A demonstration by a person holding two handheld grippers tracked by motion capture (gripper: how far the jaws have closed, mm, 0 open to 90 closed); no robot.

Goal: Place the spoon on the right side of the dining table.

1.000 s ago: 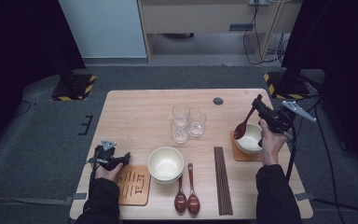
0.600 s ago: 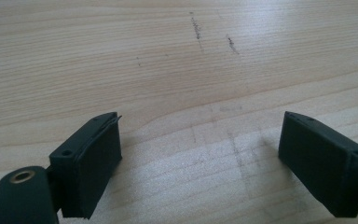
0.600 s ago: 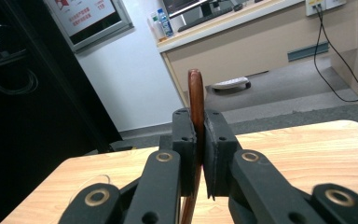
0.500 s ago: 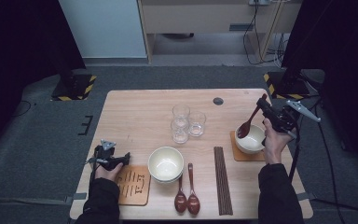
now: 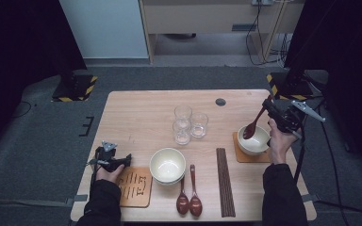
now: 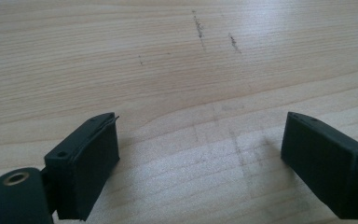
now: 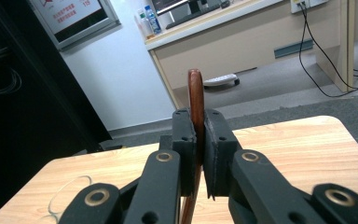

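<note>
My right gripper (image 5: pixel 267 104) is shut on the handle of a dark wooden spoon (image 5: pixel 253 127), whose scoop end hangs tilted over the rim of a white bowl (image 5: pixel 257 143) on a brown coaster (image 5: pixel 239 153) at the table's right. In the right gripper view the jaws (image 7: pixel 199 144) pinch the handle (image 7: pixel 196 93), which sticks up past them. My left gripper (image 5: pixel 125 160) lies low at the table's front left. Its jaws (image 6: pixel 200 154) have just been opening and stand wide over bare wood, nothing between them.
A stack of cream bowls (image 5: pixel 168 165) stands front centre, with two wooden spoons (image 5: pixel 189 197) and dark chopsticks (image 5: pixel 225 181) to its right. A patterned wooden coaster (image 5: pixel 134 186) lies by my left hand. Three glasses (image 5: pixel 188 123) cluster mid-table.
The right gripper has carried the spoon slightly rightward, bringing its scoop over the white bowl. The left hand has stayed where it was.
</note>
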